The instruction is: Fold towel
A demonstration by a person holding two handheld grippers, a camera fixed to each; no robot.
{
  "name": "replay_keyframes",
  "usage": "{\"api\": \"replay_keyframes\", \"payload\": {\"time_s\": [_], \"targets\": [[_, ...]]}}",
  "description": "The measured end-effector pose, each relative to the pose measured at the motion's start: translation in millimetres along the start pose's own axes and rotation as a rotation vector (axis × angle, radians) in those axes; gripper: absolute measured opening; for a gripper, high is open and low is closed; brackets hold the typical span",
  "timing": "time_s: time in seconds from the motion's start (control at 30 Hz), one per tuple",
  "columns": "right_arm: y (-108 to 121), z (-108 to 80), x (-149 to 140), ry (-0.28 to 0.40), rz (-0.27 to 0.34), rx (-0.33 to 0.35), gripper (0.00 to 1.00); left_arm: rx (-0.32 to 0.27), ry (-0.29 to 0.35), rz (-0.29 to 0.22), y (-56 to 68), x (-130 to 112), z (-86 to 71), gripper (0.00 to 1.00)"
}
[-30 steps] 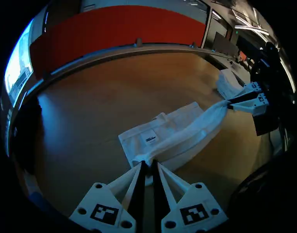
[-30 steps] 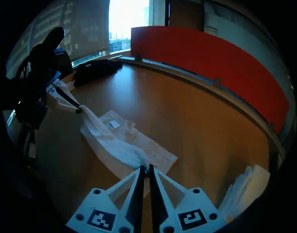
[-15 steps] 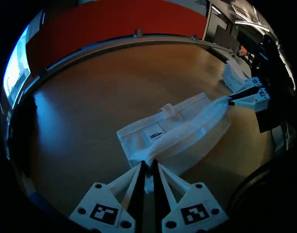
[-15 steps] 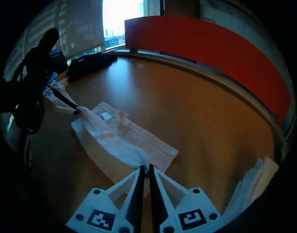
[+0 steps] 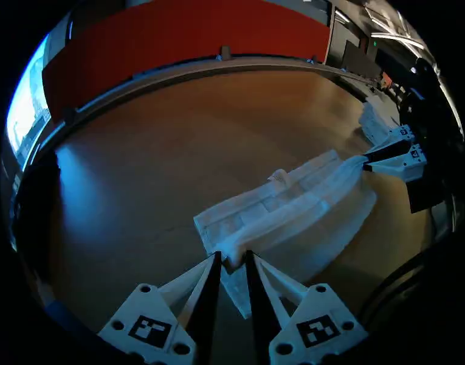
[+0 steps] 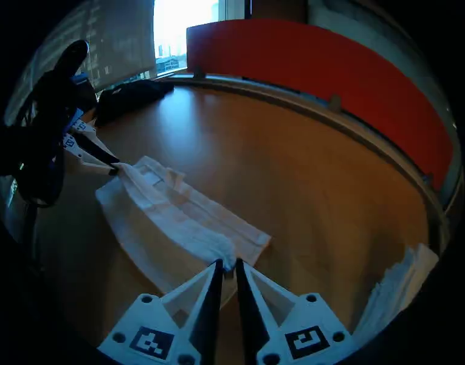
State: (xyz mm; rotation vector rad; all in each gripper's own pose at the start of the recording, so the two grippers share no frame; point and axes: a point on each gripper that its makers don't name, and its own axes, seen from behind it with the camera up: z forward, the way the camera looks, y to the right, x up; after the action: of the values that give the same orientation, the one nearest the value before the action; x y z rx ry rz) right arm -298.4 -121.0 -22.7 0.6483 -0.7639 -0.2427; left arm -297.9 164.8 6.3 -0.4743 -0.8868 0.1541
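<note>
The left gripper (image 5: 231, 263) and right gripper (image 6: 228, 266) each pinch one end of a single white towel (image 5: 293, 207), lying folded lengthwise on the wooden table (image 5: 171, 134). One stack of folded cloths (image 6: 396, 292) sits well apart, near the table's edge

A brown wooden table (image 5: 171, 134) carries a white fabric towel (image 5: 293, 213) mid-surface, a white cloth stack (image 6: 396, 292) at one edge and a black bundle (image 6: 132, 97) at its far edge.

White towel (image 5: 293, 210) — half-folded, one edge raised — on table (image 5: 171, 140).
</note>
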Motion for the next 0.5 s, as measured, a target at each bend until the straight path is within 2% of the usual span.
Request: {"api": "replay_keyframes", "payload": {"time_s": [0.33,0.4,0.47,0.5], "targets": [[13.0,8.7,7.8,0.004,-0.014,-0.035,0.21,0.043,0.016,0.018,-13.8,13.7,5.1,0.33],[14.6,9.7,9.3,0.005,-0.017,-0.038,0.22,0.053,0.015,0.022,-16.8,14.8,4.9,0.36],[15.9,10.4,10.4,0.006,-0.021,-0.042,0.23,0.063,0.014,0.026,-19.7,15.5,4.4,0.45],[16.6,10.6,10.9,0.006,-0.023,-0.044,0.23,0.066,0.014,0.026,-21.0,15.7,4.0,0.45]]}}
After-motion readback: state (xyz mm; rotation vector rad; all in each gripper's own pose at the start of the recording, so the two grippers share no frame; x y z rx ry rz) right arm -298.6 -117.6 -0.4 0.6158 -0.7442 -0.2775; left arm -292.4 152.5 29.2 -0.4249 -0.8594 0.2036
